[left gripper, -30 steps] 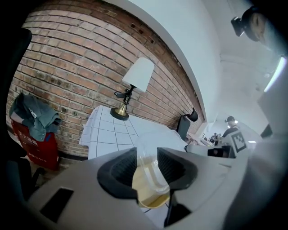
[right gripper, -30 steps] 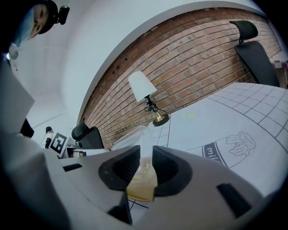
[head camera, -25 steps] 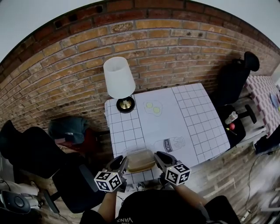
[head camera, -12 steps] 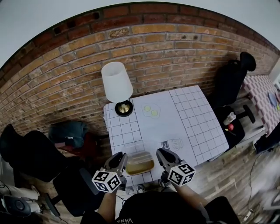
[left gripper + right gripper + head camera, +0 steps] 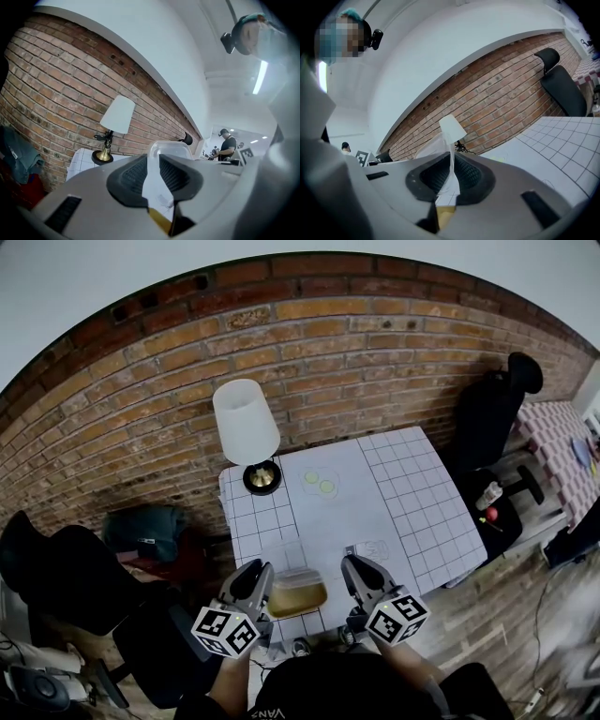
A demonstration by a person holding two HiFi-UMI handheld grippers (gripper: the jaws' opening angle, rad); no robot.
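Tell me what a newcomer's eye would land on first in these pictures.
First, the clear container with yellowish-brown contents, gripped on its left side by the left tool and on its right side by the right tool, at the near edge of the white gridded table. Next, the white-shaded lamp on the table's far left corner, in front of the brick wall.

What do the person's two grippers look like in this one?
The left gripper and right gripper match. Each has a light grey moulded body and black ribbed pads lining the jaws. Each also carries a white cube printed with black square markers.
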